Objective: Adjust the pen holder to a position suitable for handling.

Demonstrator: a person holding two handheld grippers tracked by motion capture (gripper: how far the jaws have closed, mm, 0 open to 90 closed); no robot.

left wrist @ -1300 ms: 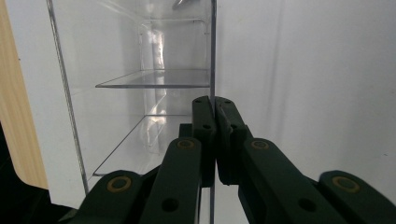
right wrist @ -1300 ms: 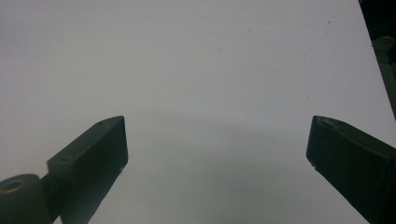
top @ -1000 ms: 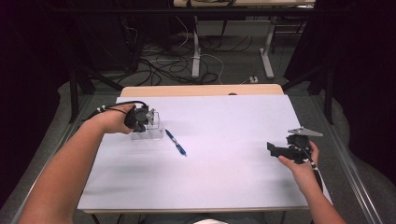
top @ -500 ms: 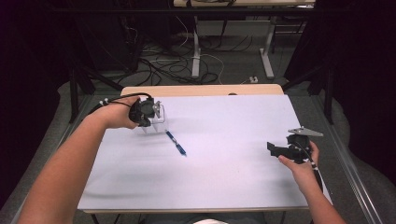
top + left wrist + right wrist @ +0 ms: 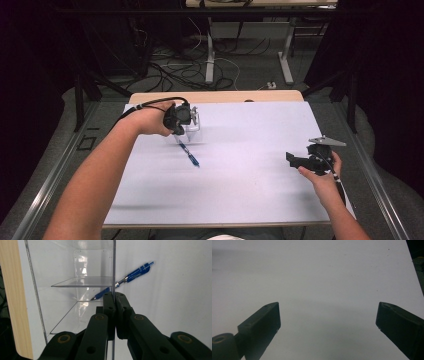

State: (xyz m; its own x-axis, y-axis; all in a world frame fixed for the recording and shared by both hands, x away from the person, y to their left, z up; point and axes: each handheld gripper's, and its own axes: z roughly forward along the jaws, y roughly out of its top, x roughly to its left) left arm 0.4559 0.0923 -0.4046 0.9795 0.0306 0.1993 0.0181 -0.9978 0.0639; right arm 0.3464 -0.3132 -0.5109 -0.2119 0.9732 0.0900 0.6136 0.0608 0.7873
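Left tongs (image 5: 115,298): jaws are pinching tight on the thin front wall of a clear plastic organizer (image 5: 82,282), with the wall edge running up between them; in the high view these tongs (image 5: 179,117) are sitting at about 11 o'clock on the table.

Right tongs (image 5: 328,315): jaws are standing wide apart over bare tabletop, gripping nothing; in the high view they (image 5: 306,161) are waiting near 4 o'clock, well apart from the box.

Organizer: it is standing at the far left of the white table (image 5: 250,190), close to the wooden back edge, with shelves dividing it into compartments that look empty.

Pen (image 5: 136,273): a blue pen is lying flat on the table just beside the organizer, at about 5 o'clock from it in the high view (image 5: 189,154); its tip is showing through the clear wall.

Step in hand, as a judgement: the left hand appears to be shifting or steadying the organizer by its wall. Doing it well probably means keeping the grip low and the box level, since thin plastic could slip or tip.

Count: two tongs, one organizer, one pen, one table.
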